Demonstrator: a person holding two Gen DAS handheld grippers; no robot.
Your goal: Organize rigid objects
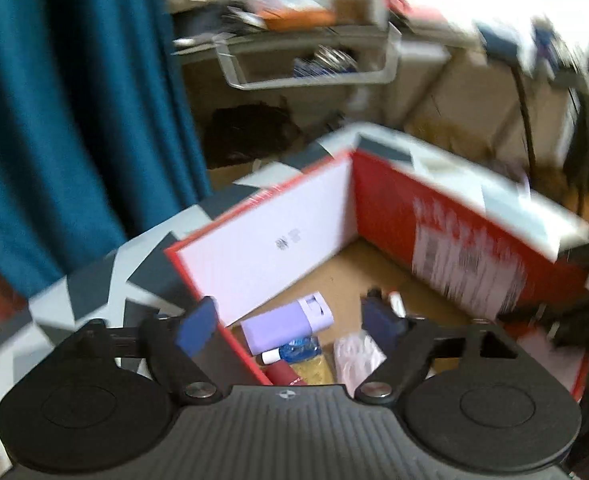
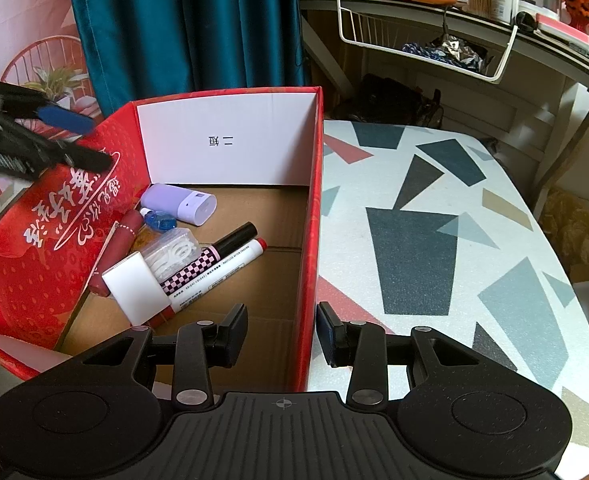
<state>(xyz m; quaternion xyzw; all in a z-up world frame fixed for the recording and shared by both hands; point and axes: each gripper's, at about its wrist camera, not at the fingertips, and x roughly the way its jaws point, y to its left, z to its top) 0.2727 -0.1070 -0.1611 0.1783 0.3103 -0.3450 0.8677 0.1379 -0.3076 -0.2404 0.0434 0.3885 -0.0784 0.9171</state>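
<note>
Trouble lay at the red cardboard box (image 2: 312, 216): the right gripper (image 2: 282, 334), jaws wide and empty, straddled its wall and could have tipped it. The left gripper (image 1: 290, 322) gaped empty above the lilac plastic case (image 1: 284, 322) and markers (image 2: 230, 254) inside.

The tabletop (image 2: 434, 248), patterned with grey, black and red shapes, is stretching ahead of the right gripper (image 2: 282, 336). A red box (image 2: 312, 208) is sitting directly on it, its right wall running between the gripper's fingers.
</note>
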